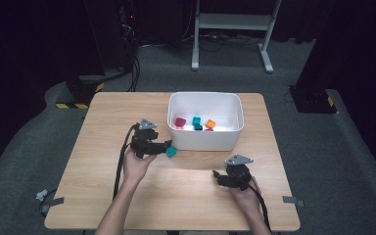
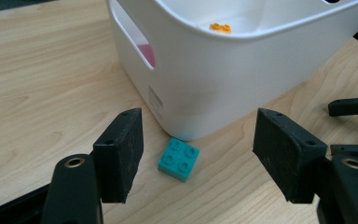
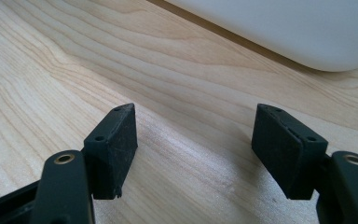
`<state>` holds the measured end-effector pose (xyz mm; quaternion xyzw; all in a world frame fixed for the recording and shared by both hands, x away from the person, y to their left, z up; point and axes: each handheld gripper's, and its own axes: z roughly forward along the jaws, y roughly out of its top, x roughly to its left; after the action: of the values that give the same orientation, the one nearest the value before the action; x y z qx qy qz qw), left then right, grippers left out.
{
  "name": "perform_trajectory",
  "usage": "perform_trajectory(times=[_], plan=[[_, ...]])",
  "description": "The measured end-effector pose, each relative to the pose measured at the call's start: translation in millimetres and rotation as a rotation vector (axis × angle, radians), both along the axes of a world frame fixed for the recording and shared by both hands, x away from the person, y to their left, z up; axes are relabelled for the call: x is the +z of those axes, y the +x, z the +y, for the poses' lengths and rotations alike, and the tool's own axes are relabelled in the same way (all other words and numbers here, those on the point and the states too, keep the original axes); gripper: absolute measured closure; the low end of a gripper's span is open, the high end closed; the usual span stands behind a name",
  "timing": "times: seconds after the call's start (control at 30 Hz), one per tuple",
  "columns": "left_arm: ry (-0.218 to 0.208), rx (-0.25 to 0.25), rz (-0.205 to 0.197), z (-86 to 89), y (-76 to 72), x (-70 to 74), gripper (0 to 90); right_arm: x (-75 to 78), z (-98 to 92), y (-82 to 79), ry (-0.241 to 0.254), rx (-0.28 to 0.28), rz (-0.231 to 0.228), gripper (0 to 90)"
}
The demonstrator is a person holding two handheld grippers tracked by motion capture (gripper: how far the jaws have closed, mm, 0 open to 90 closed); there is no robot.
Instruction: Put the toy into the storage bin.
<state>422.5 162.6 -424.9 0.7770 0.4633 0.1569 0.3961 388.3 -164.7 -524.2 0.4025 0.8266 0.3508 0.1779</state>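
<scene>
Your white bin (image 1: 205, 139) holds a magenta brick (image 1: 180, 122), a teal brick (image 1: 196, 120) and an orange brick (image 1: 210, 124). Your left gripper (image 2: 198, 154) points at the bin's near corner, jaws released, with the teal block (image 2: 179, 158) on the counter (image 1: 103, 171) between them, touching neither pad. Your right gripper (image 3: 196, 149) sits low over bare counter, jaws released and empty, the bin beyond their tips.

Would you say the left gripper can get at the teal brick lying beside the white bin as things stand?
Probably yes: the left gripper stands open around the teal brick, pads apart from it. The white bin sits close behind the brick, but the brick's sides look free.
</scene>
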Motion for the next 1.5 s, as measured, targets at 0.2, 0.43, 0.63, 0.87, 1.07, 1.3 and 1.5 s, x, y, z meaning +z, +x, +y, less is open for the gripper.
perform_trajectory(times=[0.2, 0.43, 0.63, 0.87, 1.07, 1.3, 1.5], plan=[[0.012, 0.002, 0.024, -4.9, 0.4, -19.7, 33.3, 0.0, 0.0, 0.0, 0.0, 0.0, 0.0, 31.1], [0.053, 0.024, 0.052, -12.0, 4.9, -43.6, 32.4, 0.0, 0.0, 0.0, 0.0, 0.0, 0.0, 31.1], [0.059, 0.051, 0.057, -14.8, 10.2, -57.8, 32.7, 0.0, 0.0, 0.0, 0.0, 0.0, 0.0, 31.1], [0.062, 0.066, 0.081, -16.9, 16.4, -72.7, 32.6, 0.0, 0.0, 0.0, 0.0, 0.0, 0.0, 31.1], [0.065, 0.069, 0.075, -19.3, 21.1, -79.5, 32.6, 0.0, 0.0, 0.0, 0.0, 0.0, 0.0, 31.1], [0.076, 0.07, 0.08, -22.8, 25.2, -86.3, 35.2, 0.0, -0.3, 0.2, 0.003, 0.0, 0.0, 31.1], [0.104, 0.065, 0.069, -24.6, 25.5, -88.1, 40.6, 0.0, -0.4, 0.2, 0.005, 0.0, 0.002, 31.1]])
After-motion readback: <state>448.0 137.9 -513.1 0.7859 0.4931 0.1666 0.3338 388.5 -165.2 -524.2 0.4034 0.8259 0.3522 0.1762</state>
